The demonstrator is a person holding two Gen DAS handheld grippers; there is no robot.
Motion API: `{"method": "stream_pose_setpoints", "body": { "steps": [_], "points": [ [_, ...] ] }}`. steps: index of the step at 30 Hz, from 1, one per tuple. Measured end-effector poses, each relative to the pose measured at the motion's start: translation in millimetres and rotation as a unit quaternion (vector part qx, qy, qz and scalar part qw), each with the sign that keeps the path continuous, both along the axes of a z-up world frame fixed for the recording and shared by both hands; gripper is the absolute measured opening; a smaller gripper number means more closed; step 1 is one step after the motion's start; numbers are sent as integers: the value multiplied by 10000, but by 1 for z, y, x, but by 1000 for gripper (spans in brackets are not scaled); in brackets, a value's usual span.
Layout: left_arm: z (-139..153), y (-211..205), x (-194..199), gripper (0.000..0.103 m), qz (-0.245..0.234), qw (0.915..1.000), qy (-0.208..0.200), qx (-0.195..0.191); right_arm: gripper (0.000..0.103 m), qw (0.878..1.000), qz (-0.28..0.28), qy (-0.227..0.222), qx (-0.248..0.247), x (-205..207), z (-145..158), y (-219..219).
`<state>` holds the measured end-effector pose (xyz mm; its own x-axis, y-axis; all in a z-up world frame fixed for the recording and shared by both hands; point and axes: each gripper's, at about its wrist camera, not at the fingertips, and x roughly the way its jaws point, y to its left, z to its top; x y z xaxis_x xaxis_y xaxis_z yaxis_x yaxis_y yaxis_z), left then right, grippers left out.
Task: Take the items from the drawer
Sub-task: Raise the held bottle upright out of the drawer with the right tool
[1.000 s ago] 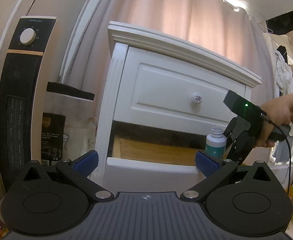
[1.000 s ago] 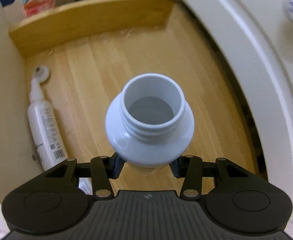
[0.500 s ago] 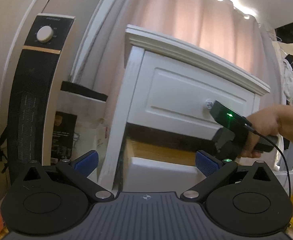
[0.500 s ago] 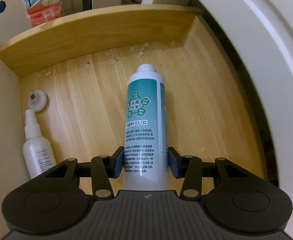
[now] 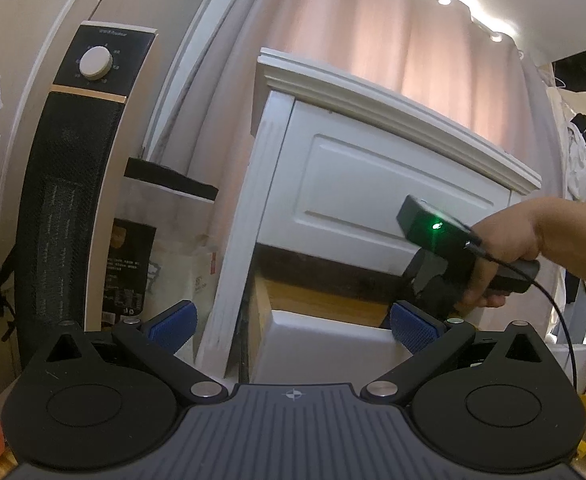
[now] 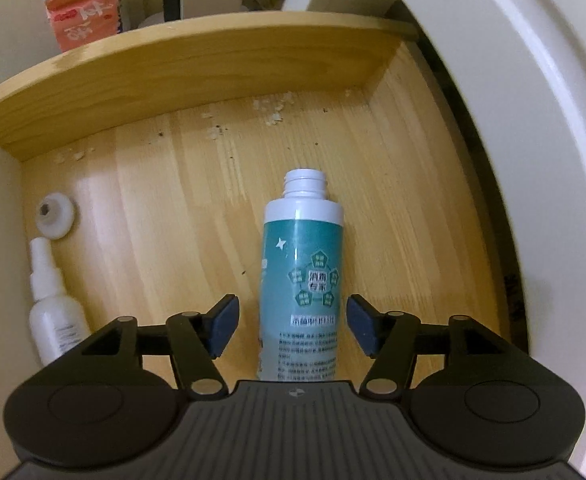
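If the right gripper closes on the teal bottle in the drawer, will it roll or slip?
The bottle lies on its side, so a nudge would probably roll it. Its plastic looks smooth, perhaps slippery. The neck has no cap, so any contents might spill.

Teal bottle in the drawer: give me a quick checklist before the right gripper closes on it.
1. Right gripper open: ok, both pads stand apart from the bottle.
2. Teal bottle centred between the pads: ok.
3. Bottle lying flat on the drawer floor: ok, neck pointing away.
4. Cap on: not ok, the threaded neck is bare.
5. Small white bottle out of the way: ok, against the drawer's left wall.
6. Left gripper free: ok, open outside the drawer.
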<state>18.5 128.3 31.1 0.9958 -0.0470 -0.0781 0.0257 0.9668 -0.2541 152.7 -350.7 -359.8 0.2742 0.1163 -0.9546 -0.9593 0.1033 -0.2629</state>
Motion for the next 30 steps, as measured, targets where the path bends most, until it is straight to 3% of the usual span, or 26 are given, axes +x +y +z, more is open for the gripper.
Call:
{"method": "stream_pose_setpoints", "body": {
  "steps": [1, 3, 5, 20, 30],
  "points": [
    [0, 0, 0, 103, -3, 10000, -7, 4, 57, 10000, -54, 57, -42, 3, -3, 1],
    [0, 0, -2, 103, 20, 10000, -33, 41, 47, 9998, -30, 60, -162, 4, -11, 1],
    [1, 1, -2, 103, 34, 10000, -47, 54, 46, 10000, 10, 5, -18, 4, -7, -1],
    [3, -10, 1, 103, -142, 9998, -120, -100, 46, 9991, 18, -334, 274, -19, 17, -27],
    [3, -29, -3, 103, -257, 9992, -224, 204, 46, 9962, -52, -598, 629, -45, 49, -63]
  ]
}}
